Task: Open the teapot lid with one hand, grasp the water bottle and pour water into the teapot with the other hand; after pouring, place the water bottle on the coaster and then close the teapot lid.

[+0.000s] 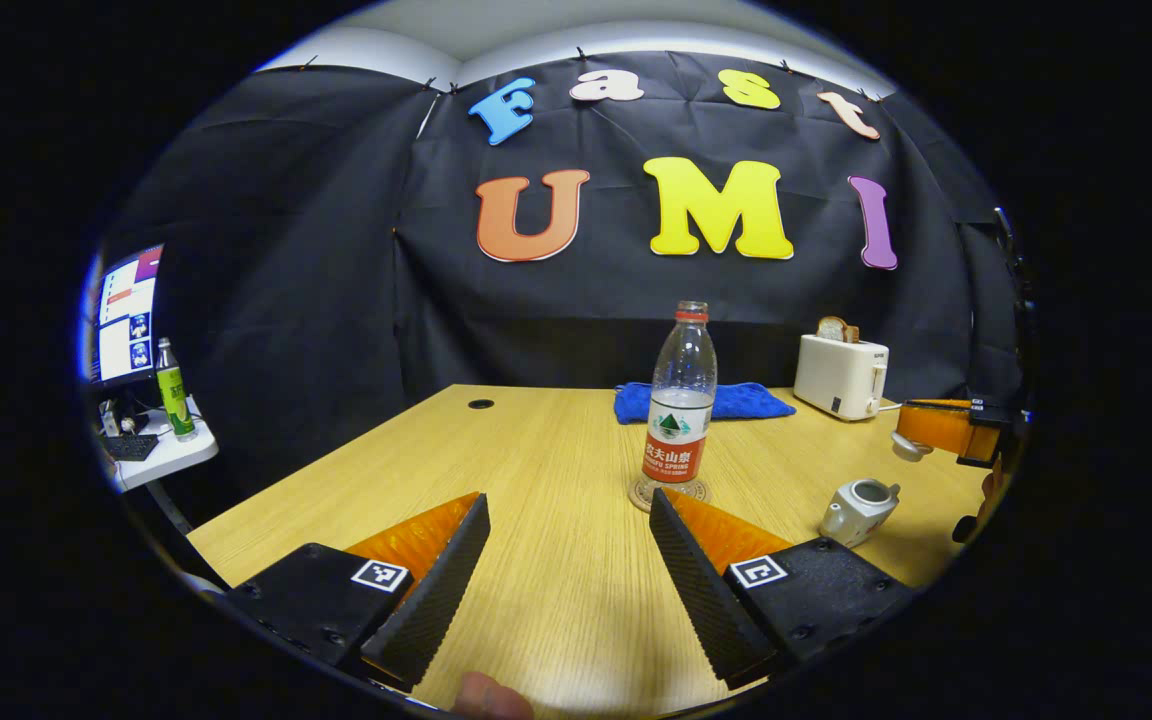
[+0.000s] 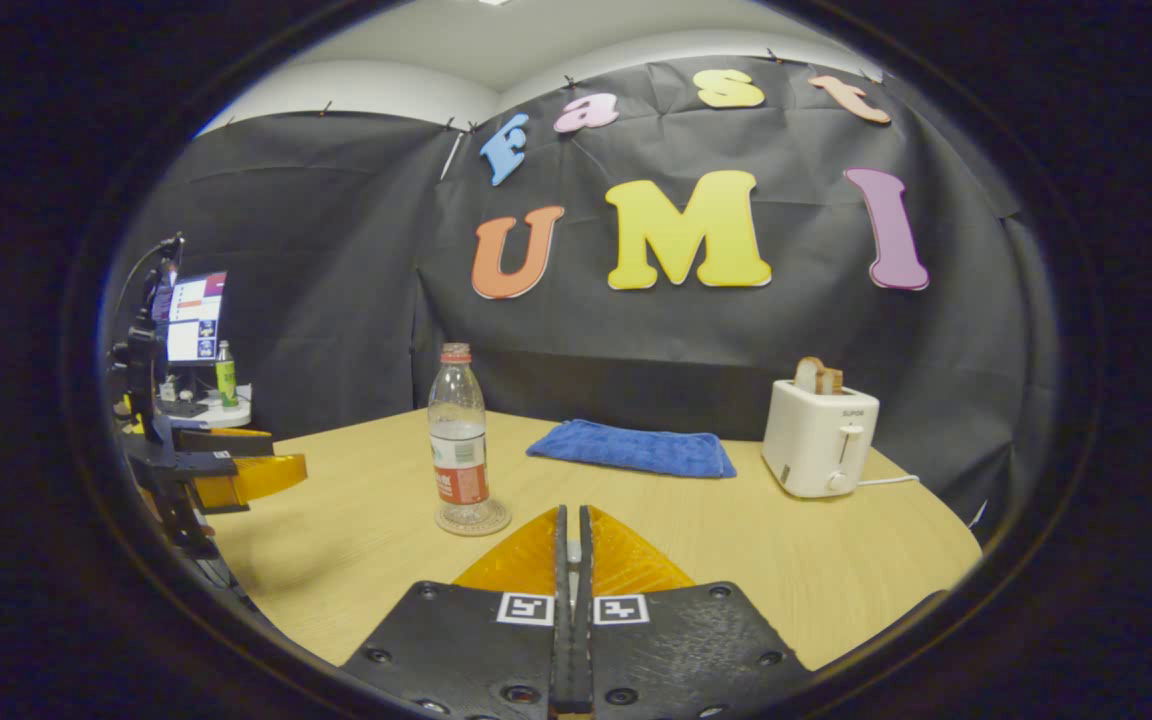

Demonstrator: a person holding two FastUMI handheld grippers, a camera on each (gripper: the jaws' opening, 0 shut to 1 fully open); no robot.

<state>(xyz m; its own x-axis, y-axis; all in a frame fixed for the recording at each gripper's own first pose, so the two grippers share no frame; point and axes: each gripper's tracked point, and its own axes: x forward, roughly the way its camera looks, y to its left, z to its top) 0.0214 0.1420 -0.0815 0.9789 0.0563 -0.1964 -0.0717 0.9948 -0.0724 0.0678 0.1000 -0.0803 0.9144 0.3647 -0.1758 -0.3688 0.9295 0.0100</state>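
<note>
From where I stand, the water bottle (image 1: 681, 395) is upright on its round coaster (image 1: 670, 493) on the wooden table (image 1: 536, 600), its red cap on and its red label facing the left gripper's camera. It holds only a little water, low in the body. The left gripper (image 1: 570, 520) hangs just short of the bottle with its two fingers spread wide apart and nothing between them; the bottle and coaster stand beyond the gap, nearer the finger at the right of that view.

Over at the right edge of the left gripper view sits the small white teapot (image 1: 858, 508), its top open and no lid on it. Just above it hovers the right gripper (image 1: 946, 428), with a small white piece (image 1: 908, 447) at its tips that looks like the teapot lid. In the right gripper view those fingers (image 2: 563, 560) are pressed nearly together, and a sliver of something pale (image 2: 573, 552) shows in the narrow slit between them; I cannot tell for certain what it is.

Farther back, a folded blue cloth (image 2: 633, 447) lies behind the bottle, and a white toaster (image 2: 820, 437) with a slice of bread (image 2: 818, 376) poking out stands beside it. A monitor (image 1: 124, 316) and a green bottle (image 1: 174, 392) sit on a side table off to the left.
</note>
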